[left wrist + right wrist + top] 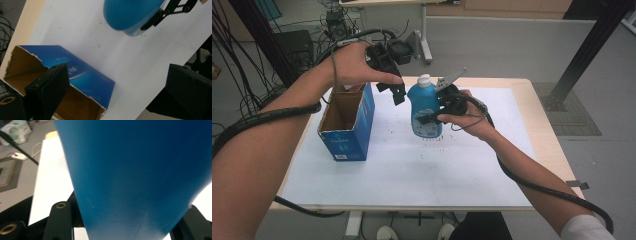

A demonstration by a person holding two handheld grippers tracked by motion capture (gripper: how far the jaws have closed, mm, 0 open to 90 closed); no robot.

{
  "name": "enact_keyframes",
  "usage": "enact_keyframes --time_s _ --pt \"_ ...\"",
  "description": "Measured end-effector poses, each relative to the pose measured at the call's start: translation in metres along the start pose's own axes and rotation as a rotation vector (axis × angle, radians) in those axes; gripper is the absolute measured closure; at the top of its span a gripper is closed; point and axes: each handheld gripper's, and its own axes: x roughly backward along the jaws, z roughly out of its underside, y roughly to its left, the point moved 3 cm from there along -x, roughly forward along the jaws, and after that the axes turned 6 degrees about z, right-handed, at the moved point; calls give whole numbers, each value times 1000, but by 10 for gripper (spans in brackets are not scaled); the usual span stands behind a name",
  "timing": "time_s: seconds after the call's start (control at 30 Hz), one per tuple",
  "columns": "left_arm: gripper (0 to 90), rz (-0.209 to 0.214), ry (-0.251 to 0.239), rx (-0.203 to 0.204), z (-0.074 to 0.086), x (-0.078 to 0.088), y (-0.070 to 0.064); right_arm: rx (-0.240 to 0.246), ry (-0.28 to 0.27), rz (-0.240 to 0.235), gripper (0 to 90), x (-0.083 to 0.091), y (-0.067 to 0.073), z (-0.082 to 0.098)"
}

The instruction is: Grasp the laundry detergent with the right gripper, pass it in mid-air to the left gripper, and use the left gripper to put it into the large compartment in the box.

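A blue bottle [424, 107] with a white cap is held upright just above the white-covered table [402, 175], my right gripper [432, 117] shut on its body. Seen from the right gripper, the blue bottle [135, 177] sits between the jaws, very close. My left gripper [398, 95] hovers open above the table between the bottle and an open blue cardboard box [348, 122]. The left gripper view looks down on the box [82, 75] with its brown inside, and the bottle's base [132, 15] appears at the top. My left gripper [117, 82] holds nothing.
Behind the table, cables and equipment [332, 25] cover the floor. A black post [582, 50] stands at the right rear. The table's wooden edge [542, 125] shows beyond the white sheet.
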Motion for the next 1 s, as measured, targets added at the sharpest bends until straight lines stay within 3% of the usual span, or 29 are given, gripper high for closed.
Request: enact_keyframes --time_s 0.2,0.43,0.67,1.0 --pt "57 19 10 -32 1 8 -5 39 -27 -63 437 -17 14 -7" --pt "60 51 30 -64 0 5 -9 91 -43 -126 437 -29 28 -15" --pt "62 65 38 -103 -3 0 -11 114 -74 -159 435 -33 33 -20" --pt "61 90 54 -125 -4 -7 -13 141 -101 -191 435 -34 38 -25"
